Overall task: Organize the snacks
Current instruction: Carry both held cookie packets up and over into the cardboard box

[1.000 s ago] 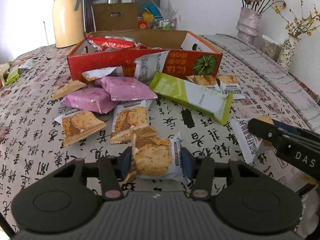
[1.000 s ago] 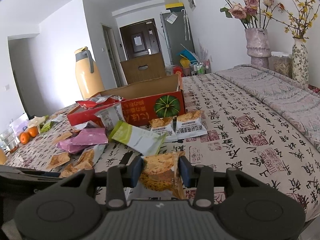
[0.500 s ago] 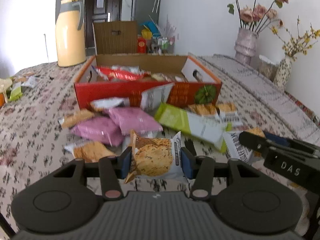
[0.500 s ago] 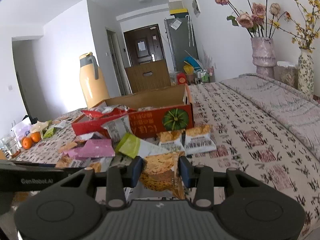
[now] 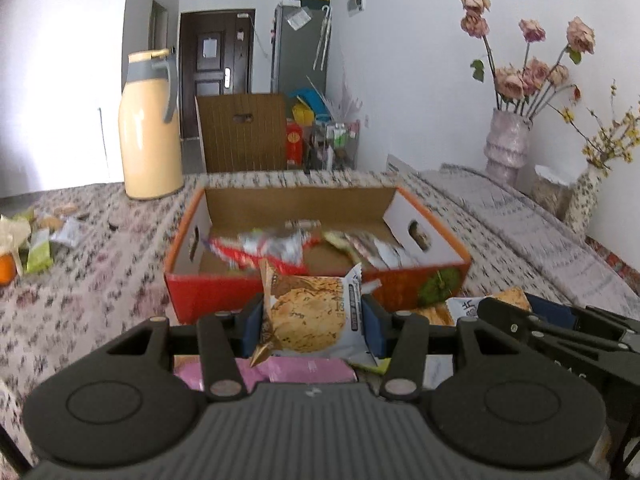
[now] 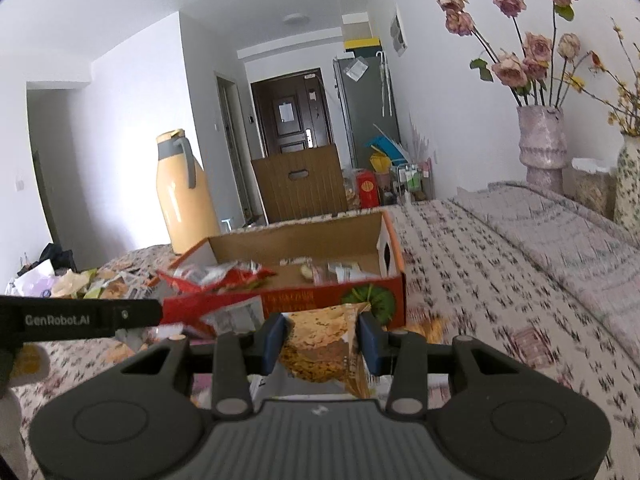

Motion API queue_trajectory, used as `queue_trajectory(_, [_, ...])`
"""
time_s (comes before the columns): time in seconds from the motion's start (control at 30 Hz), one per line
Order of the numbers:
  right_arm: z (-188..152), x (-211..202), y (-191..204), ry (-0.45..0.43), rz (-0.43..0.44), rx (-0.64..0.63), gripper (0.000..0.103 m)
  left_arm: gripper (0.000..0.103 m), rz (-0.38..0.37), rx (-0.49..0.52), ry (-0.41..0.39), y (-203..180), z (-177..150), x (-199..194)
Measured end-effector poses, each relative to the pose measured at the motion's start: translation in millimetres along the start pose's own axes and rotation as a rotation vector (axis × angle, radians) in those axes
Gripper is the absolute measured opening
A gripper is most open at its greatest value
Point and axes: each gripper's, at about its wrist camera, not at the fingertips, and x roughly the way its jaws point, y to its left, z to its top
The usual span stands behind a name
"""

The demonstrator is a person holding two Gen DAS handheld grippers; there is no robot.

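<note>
Your left claw (image 5: 312,320) grips a white plastic cracker packet (image 5: 310,316), held in front of the open red cardboard box (image 5: 312,240) of snacks on the patterned counter (image 5: 80,272). Your right claw (image 6: 320,340) grips an orange-printed cracker packet (image 6: 320,344) before the same box.

A yellow jug (image 5: 149,128) stands on the patterned bench (image 5: 80,280). Behind it are a dark door (image 5: 214,68) and a fridge (image 5: 300,48). Right, a vase (image 5: 507,142) holds dried roses (image 5: 532,68).

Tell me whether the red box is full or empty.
Partly filled. In the left wrist view the red box stands open-topped with wrappers piled along its middle, while bare cardboard floor and inner walls show around them.
</note>
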Motion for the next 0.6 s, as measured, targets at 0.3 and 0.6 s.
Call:
queue_trajectory(0.3, [35.0, 40.3, 5.7, -0.041, 0.001, -0.019, 0.04, 0.051, 0.041, 0.016, -0.034, 8.3, 36.9, 31.2])
queue_trajectory(0.6, [64.9, 91.4, 13.7, -0.045, 0.001, -0.046, 0.04, 0.051, 0.081, 0.001, -0.031, 22.0, 65.9, 74.1])
